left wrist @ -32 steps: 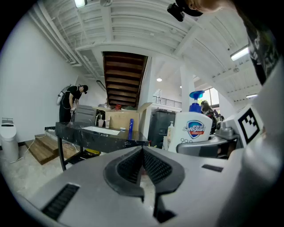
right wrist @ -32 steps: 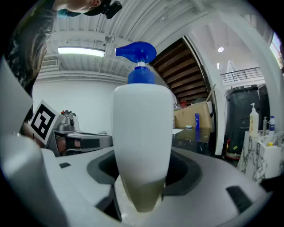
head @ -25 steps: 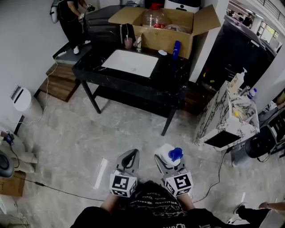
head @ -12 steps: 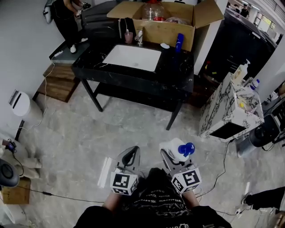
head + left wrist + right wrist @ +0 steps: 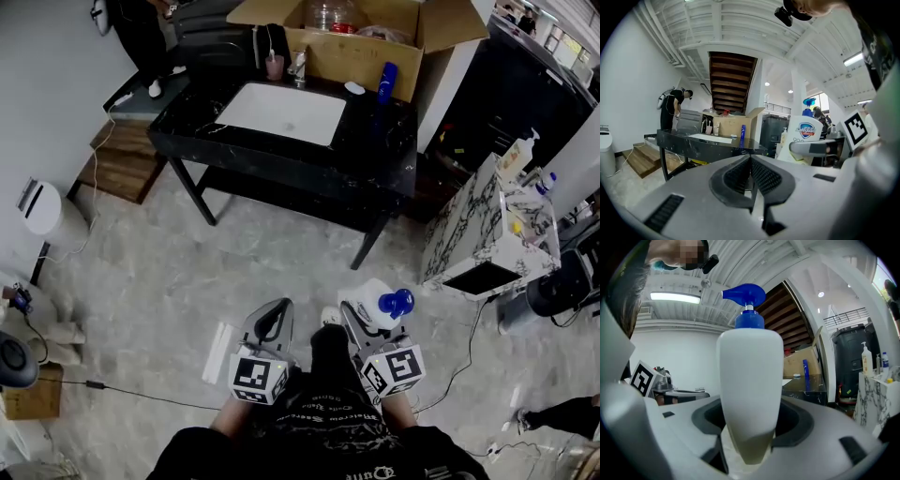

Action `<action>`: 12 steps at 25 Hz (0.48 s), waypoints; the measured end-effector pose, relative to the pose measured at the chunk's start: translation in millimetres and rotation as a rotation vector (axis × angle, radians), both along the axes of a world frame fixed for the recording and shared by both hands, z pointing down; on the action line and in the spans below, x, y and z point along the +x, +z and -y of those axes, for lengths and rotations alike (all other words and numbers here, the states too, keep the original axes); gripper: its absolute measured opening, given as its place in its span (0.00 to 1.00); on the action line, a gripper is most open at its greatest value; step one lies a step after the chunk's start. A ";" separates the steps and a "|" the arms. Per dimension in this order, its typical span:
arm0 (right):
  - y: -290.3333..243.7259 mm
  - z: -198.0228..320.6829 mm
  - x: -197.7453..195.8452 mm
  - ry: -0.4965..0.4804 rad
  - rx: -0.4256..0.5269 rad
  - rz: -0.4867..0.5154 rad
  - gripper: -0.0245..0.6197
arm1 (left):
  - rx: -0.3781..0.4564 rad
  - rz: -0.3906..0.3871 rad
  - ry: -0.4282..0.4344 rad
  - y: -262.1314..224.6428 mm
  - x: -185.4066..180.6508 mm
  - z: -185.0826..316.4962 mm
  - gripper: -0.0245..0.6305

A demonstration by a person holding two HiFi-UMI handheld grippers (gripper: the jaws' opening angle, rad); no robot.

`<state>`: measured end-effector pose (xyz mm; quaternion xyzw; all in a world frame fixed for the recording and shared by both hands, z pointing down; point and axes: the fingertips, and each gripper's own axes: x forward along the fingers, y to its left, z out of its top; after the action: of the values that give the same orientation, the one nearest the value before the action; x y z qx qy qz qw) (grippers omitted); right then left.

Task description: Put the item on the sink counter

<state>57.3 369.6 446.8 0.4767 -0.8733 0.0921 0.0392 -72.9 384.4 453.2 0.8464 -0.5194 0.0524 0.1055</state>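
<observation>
A white soap bottle (image 5: pixel 372 300) with a blue pump stands upright between the jaws of my right gripper (image 5: pixel 361 317), which is shut on it. The right gripper view shows the bottle (image 5: pixel 750 376) filling the middle, pinched low down by the right gripper (image 5: pixel 750 425). My left gripper (image 5: pixel 271 323) hangs beside it, shut and holding nothing, its jaws meeting in the left gripper view (image 5: pixel 751 174). The black marble sink counter (image 5: pixel 375 150) with a white basin (image 5: pixel 281 112) stands ahead across the floor.
On the counter's back edge sit a pink cup (image 5: pixel 274 66), a tall blue bottle (image 5: pixel 385 82) and an open cardboard box (image 5: pixel 356 47). A marble-patterned cabinet (image 5: pixel 473 234) stands right. A person (image 5: pixel 141 37) stands far left near wooden steps (image 5: pixel 117 173). A cable (image 5: pixel 141 398) crosses the floor.
Both grippers have been carried forward over the floor toward the sink counter, which now shows closer. The bottle stays in the right gripper.
</observation>
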 end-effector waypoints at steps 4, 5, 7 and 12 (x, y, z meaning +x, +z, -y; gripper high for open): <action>2.1 44.3 4.7 -0.046 -0.004 -0.008 0.44 | -0.007 0.008 -0.027 -1.2 7.1 38.7 0.05; 0.9 57.1 6.8 -0.055 -0.003 -0.011 0.44 | -0.007 0.012 -0.031 -2.7 10.6 49.1 0.05; -4.1 86.2 12.3 -0.067 0.001 -0.008 0.44 | 0.005 0.015 -0.039 -8.8 19.6 72.2 0.05; -11.5 153.4 23.8 -0.090 0.023 0.009 0.44 | 0.025 0.020 -0.065 -16.7 41.3 132.3 0.05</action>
<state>81.1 216.2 435.4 0.4370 -0.8950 0.0824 0.0338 -31.7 252.2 436.5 0.8298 -0.5482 0.0510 0.0913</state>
